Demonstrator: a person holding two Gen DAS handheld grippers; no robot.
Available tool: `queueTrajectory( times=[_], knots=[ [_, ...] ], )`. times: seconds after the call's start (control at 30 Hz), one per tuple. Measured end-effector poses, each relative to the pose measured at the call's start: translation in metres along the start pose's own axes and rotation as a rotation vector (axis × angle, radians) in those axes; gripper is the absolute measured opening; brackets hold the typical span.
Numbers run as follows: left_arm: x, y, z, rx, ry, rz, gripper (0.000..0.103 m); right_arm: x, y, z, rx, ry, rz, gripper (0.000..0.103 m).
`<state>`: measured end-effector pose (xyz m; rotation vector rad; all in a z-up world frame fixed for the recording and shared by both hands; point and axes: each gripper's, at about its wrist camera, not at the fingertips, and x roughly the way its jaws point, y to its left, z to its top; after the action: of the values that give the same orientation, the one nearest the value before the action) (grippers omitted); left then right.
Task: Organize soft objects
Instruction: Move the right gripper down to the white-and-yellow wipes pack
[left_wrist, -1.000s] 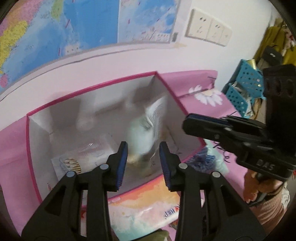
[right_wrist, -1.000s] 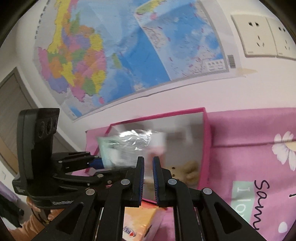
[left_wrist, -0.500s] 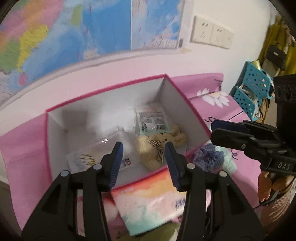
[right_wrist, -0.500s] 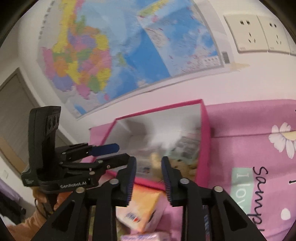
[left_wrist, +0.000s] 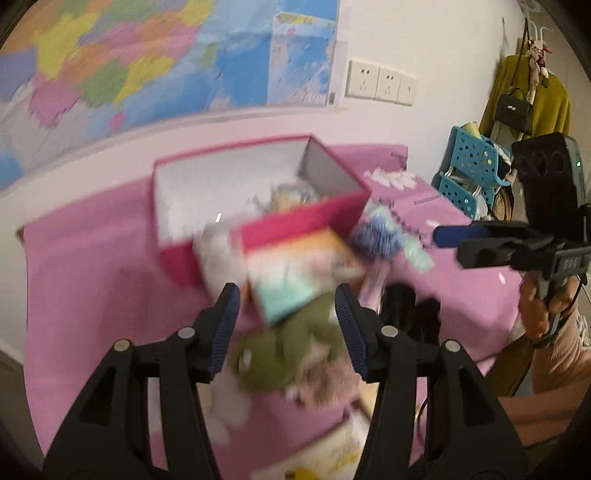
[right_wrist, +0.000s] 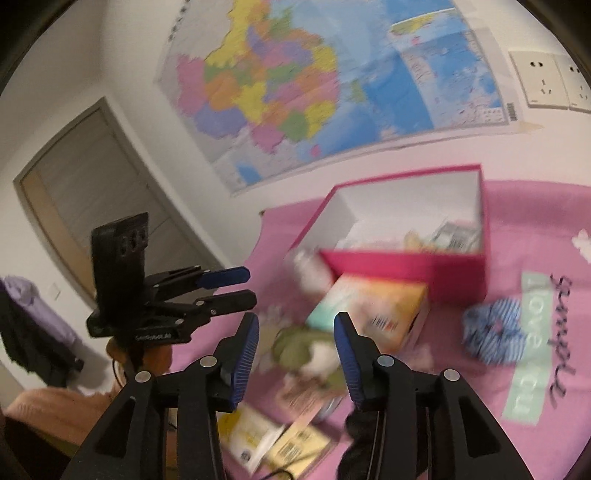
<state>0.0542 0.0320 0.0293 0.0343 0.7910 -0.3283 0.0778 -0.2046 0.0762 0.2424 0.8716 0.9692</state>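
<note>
Both grippers hang over the pink cloth (right_wrist: 461, 384) with nothing between their pads. The left gripper (left_wrist: 284, 325) and right gripper (right_wrist: 295, 343) have just been opening their jaws and now stand apart, empty. The pink box (right_wrist: 436, 266) near the wall holds a few blurred items. Just in front of it lie a tissue pack (left_wrist: 295, 269), a green plush (left_wrist: 284, 354) and a blue scrunchie (right_wrist: 495, 332).
</note>
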Motion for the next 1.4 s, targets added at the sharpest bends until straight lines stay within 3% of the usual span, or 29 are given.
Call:
queueTrajectory(
  times=[0.3, 0.5, 0.63, 0.83, 0.9, 1.13, 1.27, 1.37, 1.4],
  knots=[
    [-0.004, 0.017, -0.103, -0.142, 0.147, -0.034, 0.055, 0.036, 0.038, -0.068, -0.015, 0.171, 0.065, 0.043],
    [-0.008, 0.020, -0.137, -0.188, 0.192, -0.013, 0.055, 0.088, 0.053, -0.101, -0.012, 0.324, 0.118, 0.043],
    [-0.013, 0.020, -0.153, -0.199, 0.205, -0.024, 0.055, 0.112, 0.051, -0.111, -0.007, 0.393, 0.070, 0.043],
    [-0.011, 0.017, -0.165, -0.195, 0.242, -0.063, 0.055, 0.102, 0.035, -0.109, -0.018, 0.366, -0.120, 0.043],
    [-0.009, 0.016, -0.168, -0.192, 0.256, -0.083, 0.056, 0.103, 0.030, -0.107, 0.020, 0.369, -0.094, 0.043],
    [-0.010, 0.008, -0.170, -0.161, 0.264, -0.110, 0.057, 0.126, 0.046, -0.118, -0.043, 0.419, -0.131, 0.047],
    [-0.009, 0.007, -0.168, -0.162, 0.259, -0.128, 0.057, 0.130, 0.050, -0.120, -0.058, 0.392, -0.103, 0.049],
    [-0.007, 0.008, -0.167, -0.176, 0.254, -0.122, 0.052, 0.124, 0.045, -0.118, -0.046, 0.365, -0.096, 0.038],
    [-0.007, 0.008, -0.167, -0.182, 0.250, -0.103, 0.050, 0.121, 0.042, -0.117, -0.037, 0.354, -0.097, 0.029]
  ],
)
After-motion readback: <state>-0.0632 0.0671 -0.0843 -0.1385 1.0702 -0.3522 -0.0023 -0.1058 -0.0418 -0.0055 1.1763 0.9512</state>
